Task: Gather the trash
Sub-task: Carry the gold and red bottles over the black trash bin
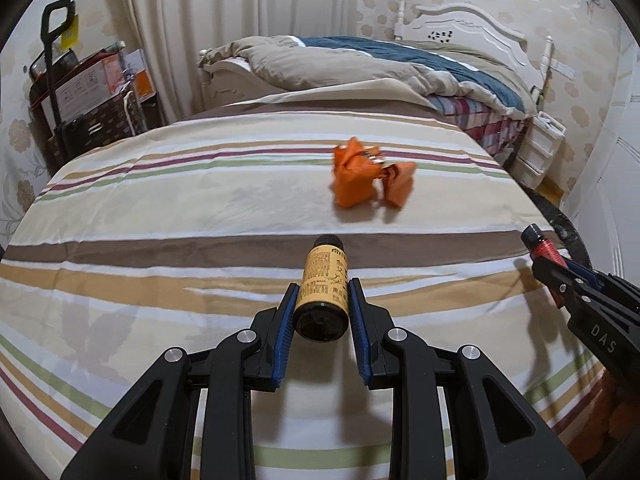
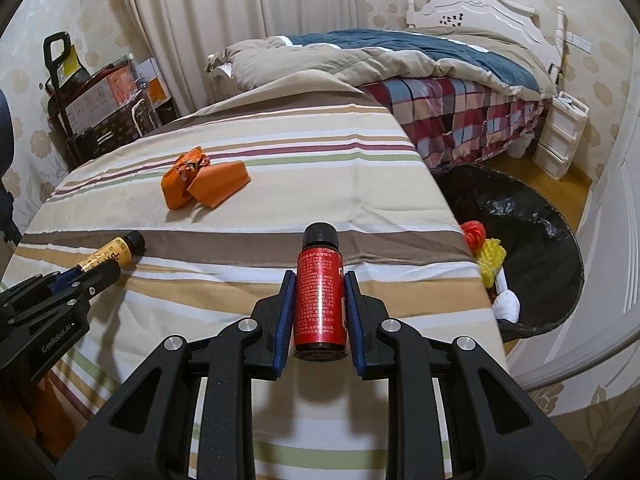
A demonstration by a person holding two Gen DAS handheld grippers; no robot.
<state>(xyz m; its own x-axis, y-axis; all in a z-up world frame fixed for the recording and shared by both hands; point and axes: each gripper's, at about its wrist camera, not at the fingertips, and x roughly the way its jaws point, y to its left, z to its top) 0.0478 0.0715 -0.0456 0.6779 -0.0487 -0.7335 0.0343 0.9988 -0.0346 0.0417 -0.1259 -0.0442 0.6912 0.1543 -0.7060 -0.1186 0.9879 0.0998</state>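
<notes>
On left claw (image 2: 100, 276): "GenRobot.AI"; right (image 1: 548, 256): "DAS".

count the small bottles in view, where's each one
2. The yellow-labelled bottle is clamped in the left gripper; the red bottle is clamped in the right gripper. None visible elsewhere; the black bin bag could hide more.

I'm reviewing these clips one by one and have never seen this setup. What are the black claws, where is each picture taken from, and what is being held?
Each picture comes from a fisheye camera on a hand-held two-finger gripper, looking along its fingers. A person carries one per hand. The left gripper is shut on a yellow-labelled bottle; the right gripper is shut on a red bottle. Crumpled orange wrappers lie on the striped cloth. A black-lined bin stands beside it.
</notes>
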